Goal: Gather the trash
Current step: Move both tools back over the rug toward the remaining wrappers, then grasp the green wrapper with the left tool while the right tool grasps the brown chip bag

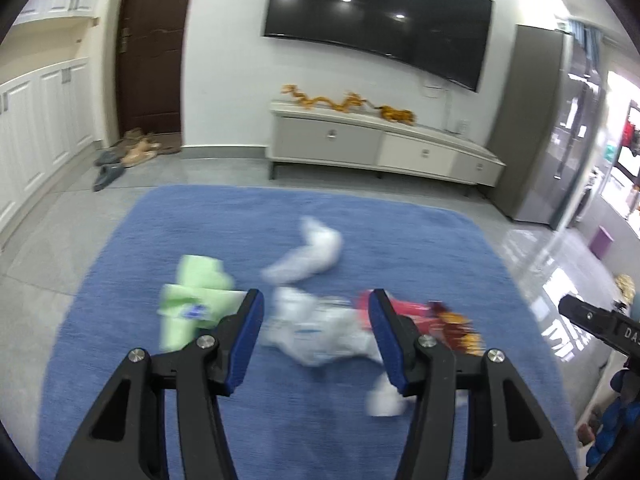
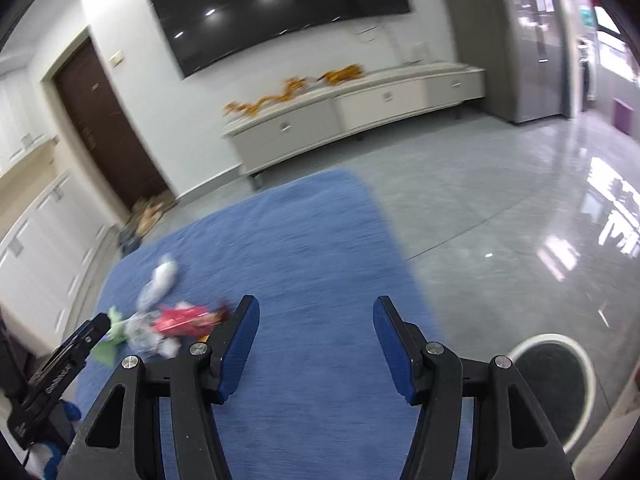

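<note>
— Blue rug (image 1: 304, 432) covers the grey tile floor (image 2: 500, 208) under me, with a TV cabinet (image 1: 380, 148) and wall TV (image 1: 376, 16) far ahead. What's the litter like?

— My left gripper (image 1: 316, 300) hovers with its jaws spread wide, gripping nothing. Right between its fingers lies a crumpled white wrapper (image 1: 320, 332). Just left of the left finger is a green packet (image 1: 196, 300); just right of the right finger, a red snack bag (image 1: 424, 316). Ahead sits another white crumpled bag (image 1: 312, 252).

— And your other one?

— My right gripper (image 2: 316, 308) is spread wide too, empty, over bare rug. The trash pile sits off to its left; a round white-rimmed bin (image 2: 556, 384) stands to its lower right.
</note>
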`<state>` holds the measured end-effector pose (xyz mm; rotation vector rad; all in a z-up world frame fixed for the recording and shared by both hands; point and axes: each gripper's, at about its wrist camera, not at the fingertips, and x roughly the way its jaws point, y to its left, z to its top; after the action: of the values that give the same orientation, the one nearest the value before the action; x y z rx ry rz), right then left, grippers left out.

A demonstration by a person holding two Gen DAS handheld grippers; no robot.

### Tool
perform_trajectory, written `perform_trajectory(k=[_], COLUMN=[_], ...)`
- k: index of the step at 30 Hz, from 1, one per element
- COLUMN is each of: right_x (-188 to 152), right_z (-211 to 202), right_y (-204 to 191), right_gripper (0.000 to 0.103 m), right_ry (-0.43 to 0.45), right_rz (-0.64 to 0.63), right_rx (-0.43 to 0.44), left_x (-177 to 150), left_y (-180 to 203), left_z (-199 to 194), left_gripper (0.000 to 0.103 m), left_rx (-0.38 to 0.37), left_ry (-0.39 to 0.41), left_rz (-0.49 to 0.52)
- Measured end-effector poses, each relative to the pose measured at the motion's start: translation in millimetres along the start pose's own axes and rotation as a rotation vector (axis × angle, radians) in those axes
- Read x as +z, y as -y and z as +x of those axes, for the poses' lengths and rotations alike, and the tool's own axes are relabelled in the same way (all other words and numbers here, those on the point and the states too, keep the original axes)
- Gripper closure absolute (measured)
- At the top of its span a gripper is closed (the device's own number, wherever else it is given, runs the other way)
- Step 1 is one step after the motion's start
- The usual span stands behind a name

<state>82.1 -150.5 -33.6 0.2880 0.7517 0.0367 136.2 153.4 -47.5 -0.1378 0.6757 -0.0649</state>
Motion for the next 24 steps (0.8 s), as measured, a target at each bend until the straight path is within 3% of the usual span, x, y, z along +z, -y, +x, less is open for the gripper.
perform_trajectory(k=[10, 14, 18, 21, 24], right_x=[-4, -8, -9, -11, -17], right_z=[95, 119, 126, 124, 111], right_y=[-59, -58, -55, -52, -51], right_gripper=[0.046, 0.054, 0.065, 0.068, 0.074], right_ry=[-0.191, -0.252, -0.271, -0.280, -0.272], right_rz=[-0.078, -0.070, -0.087, -0.099, -0.115], right_rx=[0.060, 0.066, 0.089, 0.105, 0.116], left_x=[9, 4, -4, -6, -10], left_y=[-75, -86, -91, -89, -87], left_z=[31, 55, 70, 71, 68], left_gripper=[0.051, 0.049, 0.049, 0.050, 0.061], left_rx=[0.126, 0.141, 0.121, 0.113, 0.094], left_ry=[-0.022, -0.077, -0.113, -0.110, -0.101], left_rz=[-0.086, -0.096, -0.120, -0.114, -0.116])
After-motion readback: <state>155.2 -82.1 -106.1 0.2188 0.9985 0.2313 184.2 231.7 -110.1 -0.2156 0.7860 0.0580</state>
